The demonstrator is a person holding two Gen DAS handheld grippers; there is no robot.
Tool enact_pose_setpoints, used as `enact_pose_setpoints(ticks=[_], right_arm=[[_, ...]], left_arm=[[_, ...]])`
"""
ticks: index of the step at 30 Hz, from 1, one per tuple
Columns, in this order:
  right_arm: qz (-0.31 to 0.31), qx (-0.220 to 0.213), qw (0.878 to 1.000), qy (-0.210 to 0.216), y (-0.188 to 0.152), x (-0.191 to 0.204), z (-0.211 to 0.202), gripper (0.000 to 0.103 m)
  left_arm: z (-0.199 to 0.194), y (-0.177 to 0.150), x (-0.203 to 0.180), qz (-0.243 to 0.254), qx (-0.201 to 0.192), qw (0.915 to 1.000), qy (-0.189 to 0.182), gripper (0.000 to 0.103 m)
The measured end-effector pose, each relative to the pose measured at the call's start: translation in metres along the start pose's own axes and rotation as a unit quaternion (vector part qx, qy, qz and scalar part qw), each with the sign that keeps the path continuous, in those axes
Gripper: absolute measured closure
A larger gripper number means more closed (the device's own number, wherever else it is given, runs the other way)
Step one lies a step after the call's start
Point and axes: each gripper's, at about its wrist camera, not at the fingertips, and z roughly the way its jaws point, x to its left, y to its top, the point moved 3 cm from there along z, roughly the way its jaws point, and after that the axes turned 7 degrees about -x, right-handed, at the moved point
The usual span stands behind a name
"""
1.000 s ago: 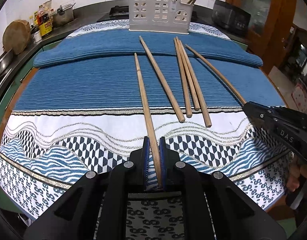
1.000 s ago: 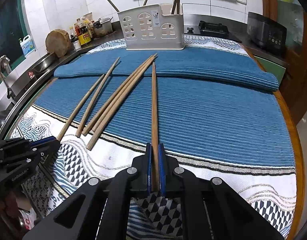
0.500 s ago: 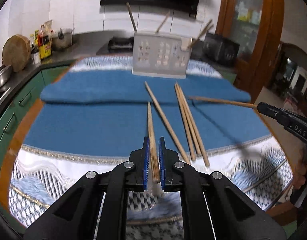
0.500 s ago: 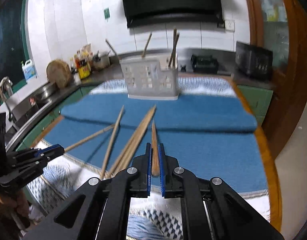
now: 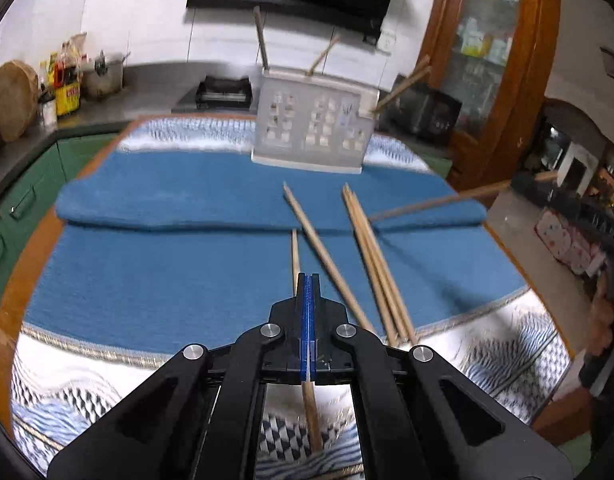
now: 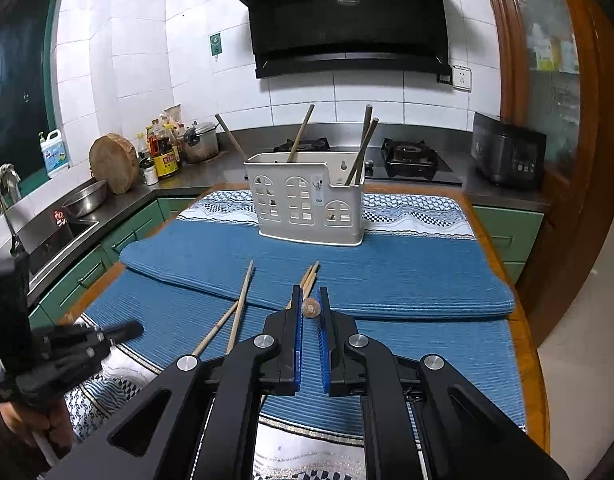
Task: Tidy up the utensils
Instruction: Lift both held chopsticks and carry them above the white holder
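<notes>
My left gripper (image 5: 308, 280) is shut on a wooden chopstick (image 5: 295, 252); its tip points forward over the blue mat and its butt hangs below the fingers. My right gripper (image 6: 310, 304) is shut on another chopstick (image 6: 310, 306), seen end-on between the blue pads; it also shows raised at the right of the left wrist view (image 5: 435, 202). The white utensil holder (image 6: 305, 200) stands at the far end of the table with several chopsticks upright in it. Three loose chopsticks (image 5: 377, 260) lie on the mat.
The table is covered with a folded blue mat (image 6: 407, 280) over a patterned cloth (image 5: 87, 380). Behind it are a counter with a stove (image 6: 411, 156), a black appliance (image 6: 507, 152), bottles (image 6: 163, 152), a sink (image 6: 55, 236) and a wooden cabinet (image 5: 487, 60) on the right.
Both grippers have lifted their chopsticks off the mat and risen, tilting up toward the holder. The right chopstick now points straight along its view.
</notes>
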Motion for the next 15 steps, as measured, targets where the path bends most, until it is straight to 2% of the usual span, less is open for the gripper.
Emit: enact_pose_setpoints(ticks=[2,4,7,15], right_arm=[[-0.002,0.002,1.000,0.000,0.000,-0.001,0.001,0.096],[-0.003,0.002,1.000,0.002,0.000,0.000,0.000,0.096],[-0.005,0.000,1.000,0.003,-0.001,-0.001,0.000,0.096],[-0.005,-0.002,1.000,0.004,0.000,-0.001,0.001,0.096]], left_arm=[[0.007,-0.014,-0.002,0.002,0.024,0.9997,0.000,0.101],[0.012,-0.024,-0.004,0.000,0.042,0.9991,0.000,0.089],[0.018,-0.039,-0.007,0.005,0.060,0.9981,0.008,0.078],[0.027,-0.058,-0.005,0.008,0.083,0.9962,0.028,0.079]])
